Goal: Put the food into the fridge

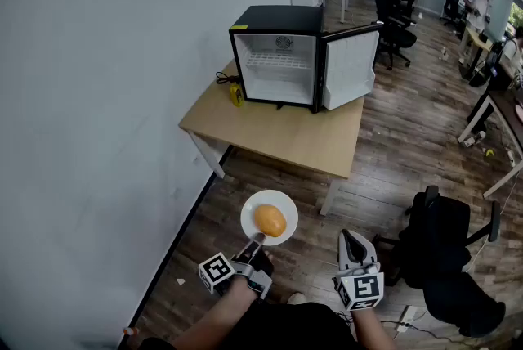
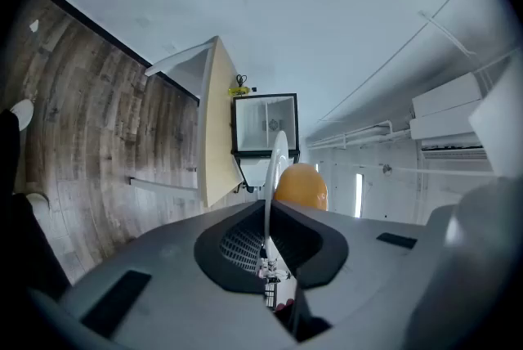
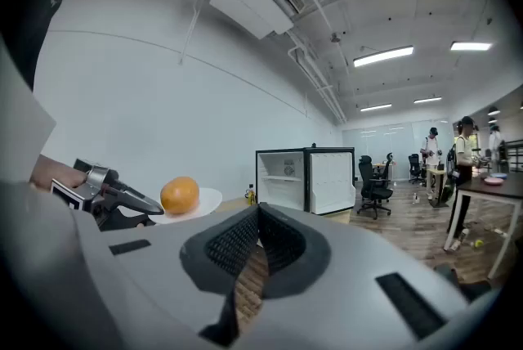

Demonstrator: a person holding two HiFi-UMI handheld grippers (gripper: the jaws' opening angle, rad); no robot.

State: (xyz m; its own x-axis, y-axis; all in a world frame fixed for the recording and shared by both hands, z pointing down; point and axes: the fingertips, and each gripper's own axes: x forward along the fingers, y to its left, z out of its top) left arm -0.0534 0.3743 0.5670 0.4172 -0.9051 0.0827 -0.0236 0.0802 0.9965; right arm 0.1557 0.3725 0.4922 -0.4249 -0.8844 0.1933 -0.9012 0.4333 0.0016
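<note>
Office floor (image 1: 409, 136), open fridge (image 1: 282, 62) on table (image 1: 286, 136); left hand-held gripper (image 1: 257, 240) clenched on plate (image 1: 249, 213), right hand-held gripper (image 1: 347, 235) closed.

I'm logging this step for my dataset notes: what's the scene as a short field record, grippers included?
left gripper: shut on the rim of the white plate, held above the floor, short of the table
plate load: one round orange food
right gripper: shut, empty
fridge: on the table, door open, no food visible inside
</note>
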